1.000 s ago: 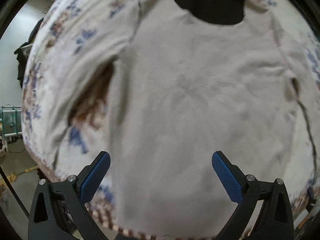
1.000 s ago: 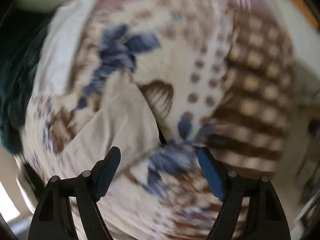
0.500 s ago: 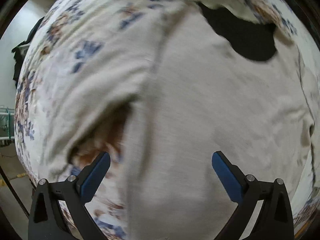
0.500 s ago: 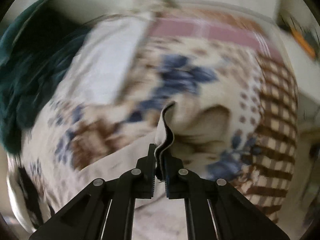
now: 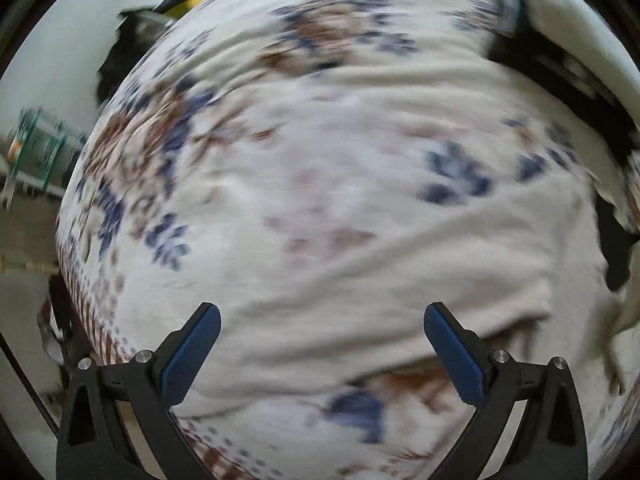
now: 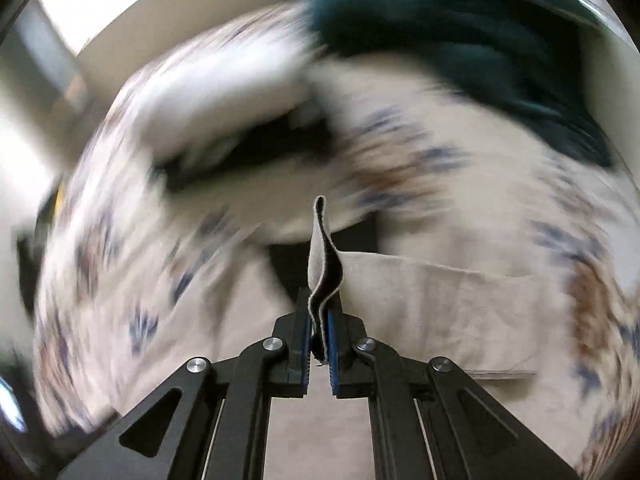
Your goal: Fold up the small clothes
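A small beige garment [image 5: 400, 264] lies on a flowered blanket [image 5: 200, 152], with one fold of it stretched across the left wrist view. My left gripper [image 5: 320, 344] hangs open above it, blue pads wide apart and nothing between them. In the right wrist view my right gripper [image 6: 319, 332] is shut on an edge of the beige garment [image 6: 420, 304]. A doubled strip of the cloth sticks up between its pads, and the rest trails off to the right. Both views are smeared by motion.
A dark teal cloth pile [image 6: 460, 28] lies at the far top right of the right wrist view. Black fabric [image 5: 560, 76] shows at the upper right of the left wrist view. The blanket's edge drops to a floor with a green rack [image 5: 40, 148] at left.
The right gripper went from open over the blanket to shut on the garment's edge and has swung round with it. The left gripper, still open, has slid off the garment's middle toward its side.
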Available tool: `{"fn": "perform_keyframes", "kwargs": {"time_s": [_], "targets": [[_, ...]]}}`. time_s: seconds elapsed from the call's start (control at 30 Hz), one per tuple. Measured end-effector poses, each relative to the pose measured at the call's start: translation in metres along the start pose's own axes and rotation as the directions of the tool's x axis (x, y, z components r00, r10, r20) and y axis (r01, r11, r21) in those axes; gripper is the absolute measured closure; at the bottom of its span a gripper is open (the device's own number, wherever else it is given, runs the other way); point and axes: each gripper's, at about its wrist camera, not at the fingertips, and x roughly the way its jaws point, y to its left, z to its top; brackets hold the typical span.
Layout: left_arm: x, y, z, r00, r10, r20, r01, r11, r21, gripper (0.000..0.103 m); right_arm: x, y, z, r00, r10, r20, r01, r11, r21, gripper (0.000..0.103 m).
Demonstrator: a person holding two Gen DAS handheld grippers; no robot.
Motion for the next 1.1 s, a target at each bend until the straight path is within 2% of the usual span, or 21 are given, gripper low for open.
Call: {"fn": "perform_keyframes", "kwargs": {"time_s": [0.07,0.1,0.17,0.27,0.53,0.63,0.73,0.87,0.97,1.1], "targets": [[0.009,0.019,-0.002,1.000,0.014,-0.017,-0.014,1.000,-0.027,0.000,0.040,0.059,-0.026,0.999,-0.012,-0.053,0.006,0.993,-0.122,0.096],[0.016,0.030,-0.003,0.999,0.023,-0.027,-0.024,0.999,-0.038,0.000,0.054,0.076,-0.034,0.997,-0.022,-0.074,0.010,0.988,-0.157,0.096],[0.026,0.048,-0.008,0.998,0.038,-0.047,-0.040,0.998,-0.057,0.000,0.077,0.099,-0.057,0.993,-0.040,-0.115,0.016,0.979,-0.205,0.096],[0.037,0.070,-0.016,0.996,0.048,-0.079,-0.055,0.995,-0.083,0.000,0.091,0.119,-0.074,0.987,-0.070,-0.144,0.034,0.971,-0.237,0.096],[0.047,0.107,-0.032,0.989,0.051,-0.137,-0.069,0.989,-0.131,0.000,0.084,0.133,-0.083,0.984,-0.113,-0.137,0.065,0.949,-0.310,0.097],[0.045,0.116,-0.037,0.988,0.044,-0.145,-0.065,0.988,-0.143,0.000,0.060,0.129,-0.072,0.989,-0.112,-0.093,0.078,0.949,-0.306,0.100],[0.044,0.124,-0.040,0.989,0.040,-0.145,-0.062,0.987,-0.148,0.000,0.030,0.117,-0.072,0.992,-0.111,-0.063,0.081,0.931,-0.356,0.101],[0.043,0.129,-0.044,0.988,0.032,-0.153,-0.057,0.985,-0.162,0.000,-0.016,0.106,-0.098,0.991,-0.115,-0.071,0.064,0.863,-0.501,0.101],[0.042,0.133,-0.046,0.987,0.028,-0.158,-0.056,0.982,-0.179,0.000,-0.045,0.104,-0.139,0.984,-0.118,-0.134,0.011,0.787,-0.617,0.101],[0.039,0.138,-0.050,0.988,0.027,-0.154,-0.057,0.980,-0.191,0.000,-0.067,0.101,-0.208,0.956,-0.132,-0.263,-0.102,0.689,-0.717,0.101]]}}
